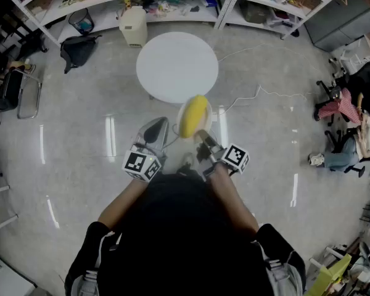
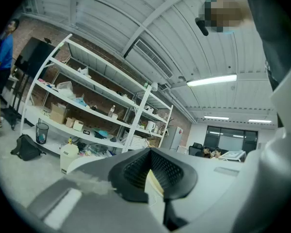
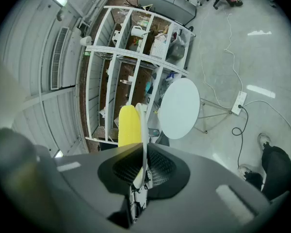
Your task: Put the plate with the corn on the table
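Corn (image 1: 194, 116) rests on the white plate (image 1: 180, 119), whose near rim the right claw (image 1: 202, 138) pinches between almost-closed jaws, holding it tilted in the air over the floor (image 1: 80, 134), just short of the round counter (image 1: 177, 66).

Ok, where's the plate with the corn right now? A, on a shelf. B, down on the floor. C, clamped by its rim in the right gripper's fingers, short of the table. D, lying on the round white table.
C: the right gripper pinches the plate by its rim, the corn is on it, and the round white table stands beyond it.
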